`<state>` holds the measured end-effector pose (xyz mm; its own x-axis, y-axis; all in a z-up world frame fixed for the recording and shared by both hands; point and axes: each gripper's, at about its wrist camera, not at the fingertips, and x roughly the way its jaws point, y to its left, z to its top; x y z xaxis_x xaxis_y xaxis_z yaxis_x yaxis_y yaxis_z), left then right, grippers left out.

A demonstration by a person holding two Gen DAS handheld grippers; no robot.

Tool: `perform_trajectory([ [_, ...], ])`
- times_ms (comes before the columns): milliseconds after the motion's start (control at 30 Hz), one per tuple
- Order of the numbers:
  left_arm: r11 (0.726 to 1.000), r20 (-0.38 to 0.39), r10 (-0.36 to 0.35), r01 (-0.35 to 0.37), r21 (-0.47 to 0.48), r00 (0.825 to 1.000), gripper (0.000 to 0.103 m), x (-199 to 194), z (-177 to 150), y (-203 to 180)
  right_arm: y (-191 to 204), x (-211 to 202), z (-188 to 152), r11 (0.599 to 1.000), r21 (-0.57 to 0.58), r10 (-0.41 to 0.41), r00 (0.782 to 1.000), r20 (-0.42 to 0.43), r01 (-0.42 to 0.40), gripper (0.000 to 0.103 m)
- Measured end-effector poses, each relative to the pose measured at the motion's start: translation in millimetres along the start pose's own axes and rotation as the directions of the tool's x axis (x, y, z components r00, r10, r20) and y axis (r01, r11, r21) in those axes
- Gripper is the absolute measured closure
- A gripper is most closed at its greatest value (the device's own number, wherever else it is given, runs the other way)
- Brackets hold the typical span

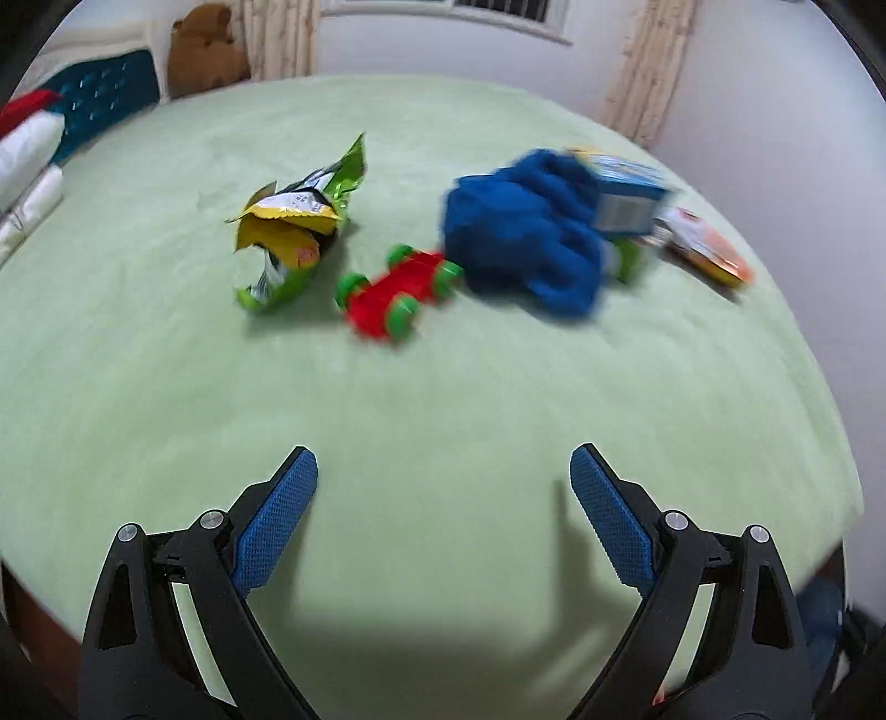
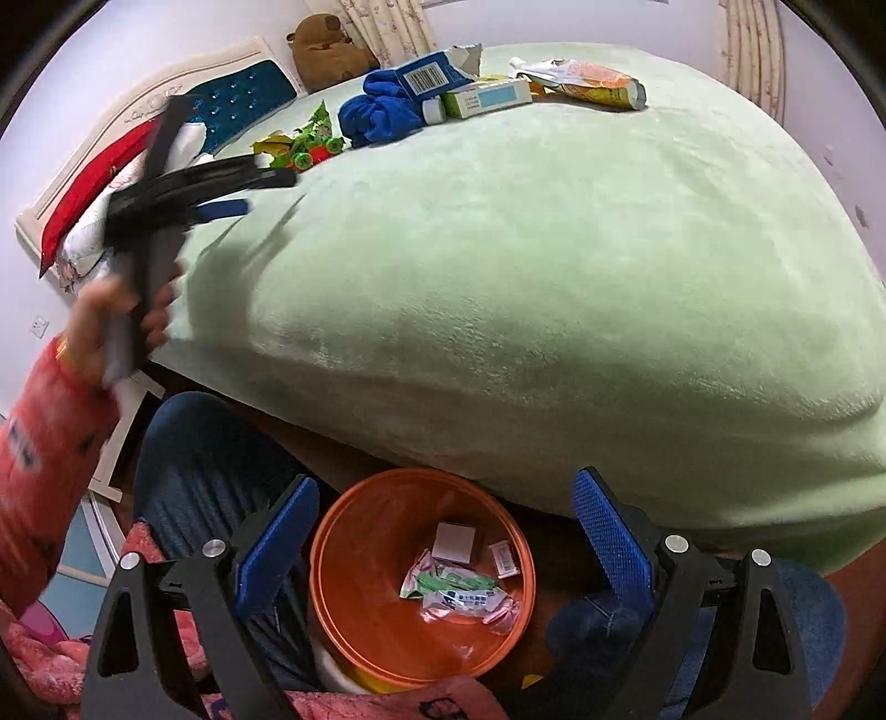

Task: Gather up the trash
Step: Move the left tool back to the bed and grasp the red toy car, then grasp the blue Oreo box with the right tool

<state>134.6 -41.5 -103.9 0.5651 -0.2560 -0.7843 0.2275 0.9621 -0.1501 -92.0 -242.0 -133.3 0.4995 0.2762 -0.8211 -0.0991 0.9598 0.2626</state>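
Note:
A torn green and yellow snack wrapper (image 1: pixel 293 232) lies on the green bed (image 1: pixel 443 387), left of a red toy car (image 1: pixel 398 291). A blue carton (image 1: pixel 626 194) leans on a crumpled blue cloth (image 1: pixel 526 232), with an orange packet (image 1: pixel 709 249) beyond. My left gripper (image 1: pixel 443 459) hovers open and empty over the near part of the bed, well short of the wrapper. In the right wrist view my right gripper (image 2: pixel 447 479) stands open and empty above an orange bin (image 2: pixel 343 554) with several wrappers (image 2: pixel 459 587) inside. A hand holds the left gripper (image 2: pixel 268 193) there.
A white and green box (image 2: pixel 487 99) and an orange-white pouch (image 2: pixel 587 80) lie at the bed's far side. A brown plush toy (image 1: pixel 205 50), teal headboard (image 1: pixel 105 94) and pillows (image 1: pixel 27 149) are at the head. The person's knees (image 2: pixel 210 476) flank the bin.

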Motion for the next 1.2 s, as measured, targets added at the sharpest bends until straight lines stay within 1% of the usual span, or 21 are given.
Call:
perform_trajectory([
  [33, 1.000, -0.003, 0.004, -0.004, -0.005, 1.000, 0.013, 7.1, 5.7, 3.9, 0.4, -0.8, 1.1, 1.000, -0.001, 0.002, 1.000, 0.004, -0.002, 0.012],
  [67, 1.000, -0.001, 0.021, -0.021, -0.003, 1.000, 0.013, 18.5, 17.7, 8.3, 0.8, -2.1, 1.9, 1.000, -0.001, 0.002, 1.000, 0.009, -0.002, 0.012],
  [133, 0.999, 0.008, 0.049, -0.049, 0.007, 0.999, 0.013, 30.4, 31.8, 12.8, 0.1, -3.3, 3.8, 1.000, 0.002, 0.003, 1.000, 0.015, -0.003, 0.012],
  [233, 0.998, -0.004, 0.061, -0.061, 0.004, 0.998, 0.013, 46.8, 50.0, 19.7, -3.2, -3.2, 5.9, 1.000, 0.015, 0.004, 1.000, 0.018, -0.005, 0.012],
  [333, 0.997, -0.015, 0.078, -0.078, 0.028, 0.997, 0.013, 53.5, 62.2, 21.0, -7.3, -2.0, 6.1, 1.000, 0.025, 0.003, 1.000, 0.017, -0.004, 0.012],
  [433, 0.996, -0.014, 0.077, -0.077, 0.044, 0.997, 0.013, 55.3, 70.0, 18.6, -9.8, 0.8, 6.6, 0.999, 0.032, 0.005, 1.000, 0.010, -0.005, 0.012],
  [467, 0.996, -0.015, 0.080, -0.079, 0.047, 0.997, 0.014, 56.8, 71.1, 18.7, -10.2, 1.7, 6.9, 0.999, 0.033, 0.005, 1.000, 0.008, -0.005, 0.012],
  [500, 0.995, -0.017, 0.080, -0.079, 0.053, 0.997, 0.023, 57.8, 71.2, 18.8, -10.3, 2.3, 7.2, 0.999, 0.033, 0.007, 1.000, 0.008, -0.007, 0.012],
  [533, 0.995, -0.018, 0.084, -0.083, 0.064, 0.996, 0.033, 58.2, 70.6, 17.9, -10.3, 2.6, 7.3, 0.999, 0.032, 0.007, 1.000, 0.008, -0.007, 0.012],
  [567, 0.994, -0.012, 0.086, -0.085, 0.069, 0.996, 0.037, 59.1, 70.3, 15.7, -10.2, 2.7, 7.6, 0.999, 0.032, 0.007, 1.000, 0.008, -0.008, 0.012],
  [600, 0.994, -0.010, 0.082, -0.081, 0.071, 0.997, 0.047, 57.5, 68.7, 13.4, -10.0, 2.9, 7.9, 0.999, 0.031, 0.008, 1.000, 0.008, -0.009, 0.012],
  [633, 0.994, -0.007, 0.082, -0.081, 0.073, 0.997, 0.055, 55.4, 67.6, 13.6, -9.9, 2.9, 8.1, 0.999, 0.031, 0.010, 1.000, 0.009, -0.010, 0.012],
  [700, 0.994, -0.003, 0.082, -0.082, 0.075, 0.997, 0.064, 52.1, 65.6, 11.7, -8.9, 2.0, 8.6, 0.999, 0.030, 0.011, 1.000, 0.012, -0.011, 0.012],
  [867, 0.995, 0.010, 0.058, -0.059, 0.083, 0.998, 0.064, 42.3, 53.9, 11.6, -5.3, -1.9, 11.1, 1.000, 0.022, 0.013, 1.000, 0.023, -0.013, 0.012],
  [1033, 0.997, 0.021, 0.009, -0.010, 0.077, 1.000, 0.064, 22.6, 32.7, 13.6, -1.0, -4.6, 18.0, 1.000, 0.009, 0.015, 0.999, 0.040, -0.016, 0.012],
  [1133, 0.997, 0.035, -0.023, 0.021, 0.071, 0.999, 0.064, 6.2, 12.5, 14.6, 3.0, -5.7, 30.0, 1.000, -0.010, 0.018, 0.998, 0.064, -0.018, 0.012],
  [1200, 0.998, 0.040, -0.033, 0.031, 0.060, 0.999, 0.064, -5.5, -3.1, 15.5, 6.5, -6.1, 47.5, 0.999, -0.039, 0.022, 0.995, 0.096, -0.018, 0.012],
])
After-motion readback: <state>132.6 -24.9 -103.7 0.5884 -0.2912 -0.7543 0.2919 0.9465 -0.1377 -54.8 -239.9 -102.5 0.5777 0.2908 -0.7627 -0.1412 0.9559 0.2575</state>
